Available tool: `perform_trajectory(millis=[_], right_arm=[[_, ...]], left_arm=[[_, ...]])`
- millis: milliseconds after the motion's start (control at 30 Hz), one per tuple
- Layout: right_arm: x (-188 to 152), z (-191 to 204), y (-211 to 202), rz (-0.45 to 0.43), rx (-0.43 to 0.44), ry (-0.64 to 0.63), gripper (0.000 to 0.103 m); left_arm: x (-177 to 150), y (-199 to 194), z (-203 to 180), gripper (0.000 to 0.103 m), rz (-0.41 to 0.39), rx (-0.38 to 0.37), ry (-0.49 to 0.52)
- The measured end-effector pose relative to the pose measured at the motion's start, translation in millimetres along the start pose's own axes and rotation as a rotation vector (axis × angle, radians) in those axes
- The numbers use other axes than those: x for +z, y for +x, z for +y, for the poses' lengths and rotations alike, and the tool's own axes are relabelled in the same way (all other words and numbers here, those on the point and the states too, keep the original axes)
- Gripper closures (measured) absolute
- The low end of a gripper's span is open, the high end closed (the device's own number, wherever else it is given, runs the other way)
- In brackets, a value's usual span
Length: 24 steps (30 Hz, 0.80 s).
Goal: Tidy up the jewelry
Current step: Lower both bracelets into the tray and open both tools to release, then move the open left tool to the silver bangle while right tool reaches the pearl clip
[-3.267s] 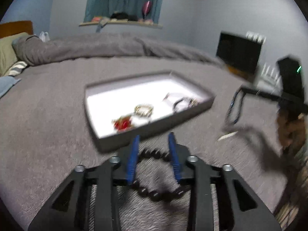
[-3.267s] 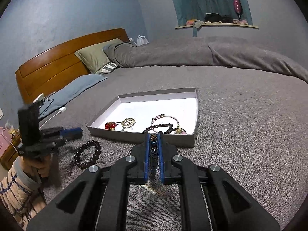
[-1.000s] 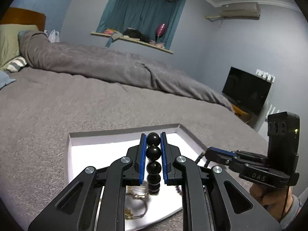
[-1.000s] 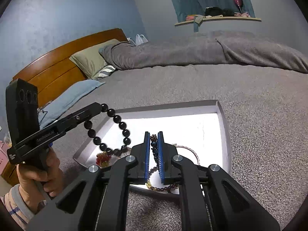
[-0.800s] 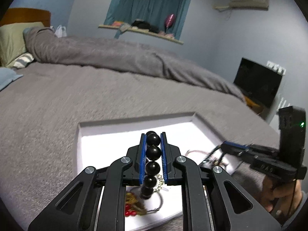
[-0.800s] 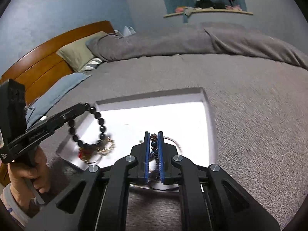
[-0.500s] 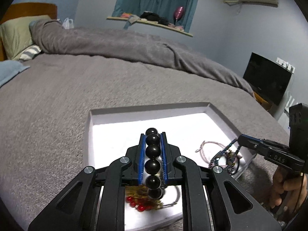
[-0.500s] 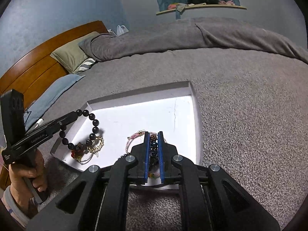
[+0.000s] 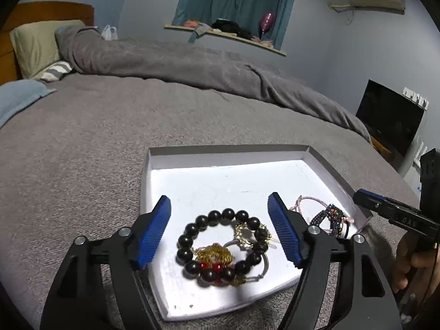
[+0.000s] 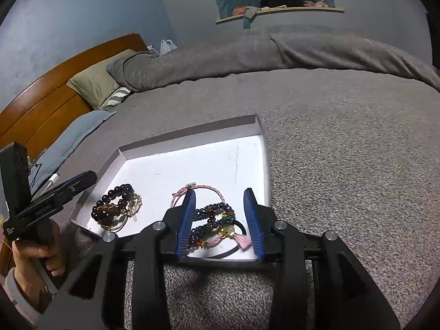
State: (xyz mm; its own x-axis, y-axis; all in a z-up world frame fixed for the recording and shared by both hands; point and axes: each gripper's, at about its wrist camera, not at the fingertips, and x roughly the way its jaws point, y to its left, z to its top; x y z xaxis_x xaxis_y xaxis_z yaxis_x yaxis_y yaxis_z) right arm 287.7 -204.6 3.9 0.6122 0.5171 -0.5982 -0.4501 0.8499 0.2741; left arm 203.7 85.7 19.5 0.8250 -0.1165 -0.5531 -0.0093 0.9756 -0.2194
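Note:
A shallow white tray [image 9: 228, 155] lies on the grey bed and also shows in the right wrist view [image 10: 192, 137]. A dark round-bead bracelet [image 9: 192, 229] lies in the tray's near left part over gold and red jewelry [image 9: 213, 253]; it shows too in the right wrist view [image 10: 115, 192]. My left gripper [image 9: 220, 231] is open and empty just above it. A dark blue beaded bracelet [image 10: 211, 216] lies in the tray's near right part with a pink cord bracelet [image 10: 203, 188] and a pink tassel [image 10: 243, 240]. My right gripper [image 10: 220, 222] is open and empty over it.
The grey bedspread [image 10: 343, 165] spreads around the tray. A rolled grey duvet [image 9: 165, 60] lies at the far side. Pillows [image 10: 93, 85] and a wooden headboard [image 10: 49, 93] are at the left. A dark screen [image 9: 390, 115] stands at the right.
Both grippers have opened. The dark round-bead bracelet dropped from the left gripper into the tray, and the blue beaded bracelet dropped from the right gripper into the tray.

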Motion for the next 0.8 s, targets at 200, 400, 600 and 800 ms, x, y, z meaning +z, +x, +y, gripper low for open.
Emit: perform_trajectory(millis=[200, 400, 600, 800], right_arm=[[-7, 4, -17, -0.022, 0.006, -0.025, 0.067], [-19, 10, -33, -0.026, 0.01, -0.06, 0.067], [-31, 11, -50, -0.036, 0.013, -0.066, 0.066], [-43, 14, -61, -0.014, 0.027, -0.096, 0.064]], left_arm=[[-9, -23, -10, 0.028, -0.026, -0.03, 0.027], [-23, -46, -20, 0.028, -0.047, -0.044, 0.078], [-33, -56, -21, 0.028, -0.055, -0.032, 0.084], [-46, -69, -25, 0.027, -0.054, -0.04, 0.106]])
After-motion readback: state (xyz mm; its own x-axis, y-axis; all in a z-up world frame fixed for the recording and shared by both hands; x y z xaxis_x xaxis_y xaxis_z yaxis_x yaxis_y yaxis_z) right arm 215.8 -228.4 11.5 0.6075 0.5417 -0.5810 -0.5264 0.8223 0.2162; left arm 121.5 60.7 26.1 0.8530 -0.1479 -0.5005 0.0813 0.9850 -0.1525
